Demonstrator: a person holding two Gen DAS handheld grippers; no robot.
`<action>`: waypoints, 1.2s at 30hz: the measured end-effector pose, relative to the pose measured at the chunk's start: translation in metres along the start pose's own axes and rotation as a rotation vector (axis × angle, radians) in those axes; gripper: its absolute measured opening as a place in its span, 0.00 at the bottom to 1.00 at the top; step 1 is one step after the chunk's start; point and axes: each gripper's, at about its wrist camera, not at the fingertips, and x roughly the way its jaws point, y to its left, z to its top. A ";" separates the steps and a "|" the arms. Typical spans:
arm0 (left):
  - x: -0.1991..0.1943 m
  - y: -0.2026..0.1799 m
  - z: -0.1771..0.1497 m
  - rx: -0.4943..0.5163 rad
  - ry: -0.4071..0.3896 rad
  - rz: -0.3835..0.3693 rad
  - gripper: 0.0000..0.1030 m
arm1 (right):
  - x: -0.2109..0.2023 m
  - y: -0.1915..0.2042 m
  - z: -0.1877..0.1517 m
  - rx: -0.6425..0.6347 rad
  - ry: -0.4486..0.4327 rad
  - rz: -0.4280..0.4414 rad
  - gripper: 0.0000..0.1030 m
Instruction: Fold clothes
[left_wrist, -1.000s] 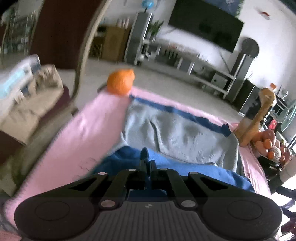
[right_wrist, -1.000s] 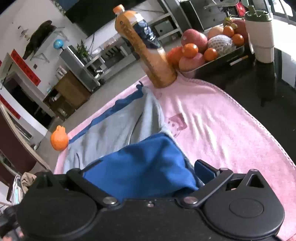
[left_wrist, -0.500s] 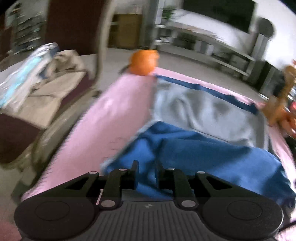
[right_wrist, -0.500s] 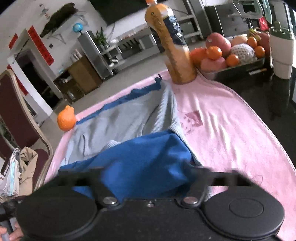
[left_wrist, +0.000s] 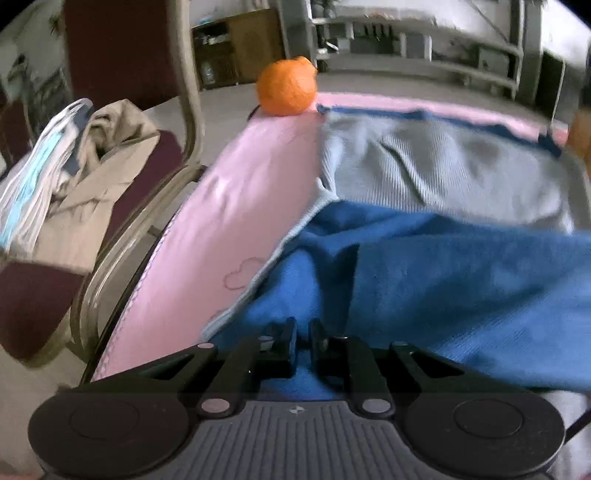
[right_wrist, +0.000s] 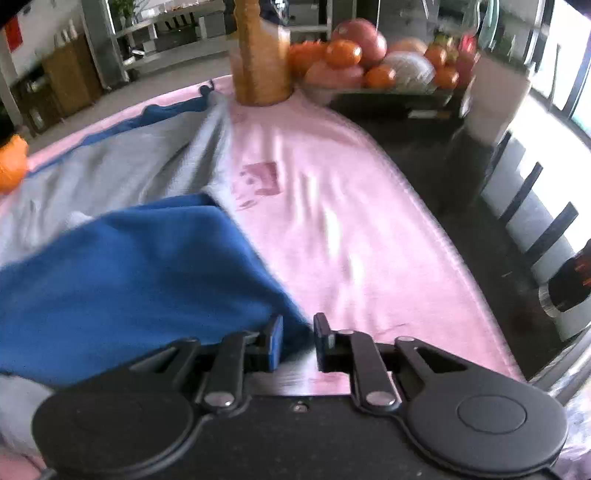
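The left gripper (left_wrist: 303, 341) has its fingers drawn close together with a fold of the blue-and-grey knitted garment (left_wrist: 443, 280) pinched between them. The blue fabric spreads ahead and to the right of this gripper, and the grey ribbed side of the same garment lies farther forward. The right gripper (right_wrist: 298, 341) stands slightly parted, with the corner of the garment (right_wrist: 129, 266) lying in the gap; whether it presses the cloth cannot be told. From this gripper the blue fold runs off to the left, with the grey part beyond it.

Only the left wrist view shows a dark red chair with a metal frame (left_wrist: 155, 177) left of the gripper, with a heap of beige and pale clothes (left_wrist: 74, 177) on its seat. Only the right wrist view shows, far ahead, a tall amber plastic bottle (right_wrist: 262, 51) standing at the garment's far corner, a tray of mixed fruit (right_wrist: 369, 62) just right of it, and a white tumbler (right_wrist: 495, 96) farther right on the dark tabletop (right_wrist: 480, 221).

Both views show the pink towel-like cloth (right_wrist: 332, 206) under the garment and a small orange fruit (left_wrist: 287, 88) at its far edge, ahead and to the left of both grippers. Behind are a pale floor and wooden and metal shelving against the wall.
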 end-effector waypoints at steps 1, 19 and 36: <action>-0.008 0.006 0.000 -0.018 -0.010 -0.017 0.14 | -0.007 -0.003 0.000 0.025 -0.017 0.077 0.20; -0.011 -0.059 -0.031 0.299 -0.044 -0.036 0.31 | 0.021 0.079 -0.019 -0.169 0.157 0.358 0.07; 0.031 -0.060 0.042 0.130 0.044 -0.198 0.18 | 0.033 0.029 0.065 0.251 0.088 0.605 0.12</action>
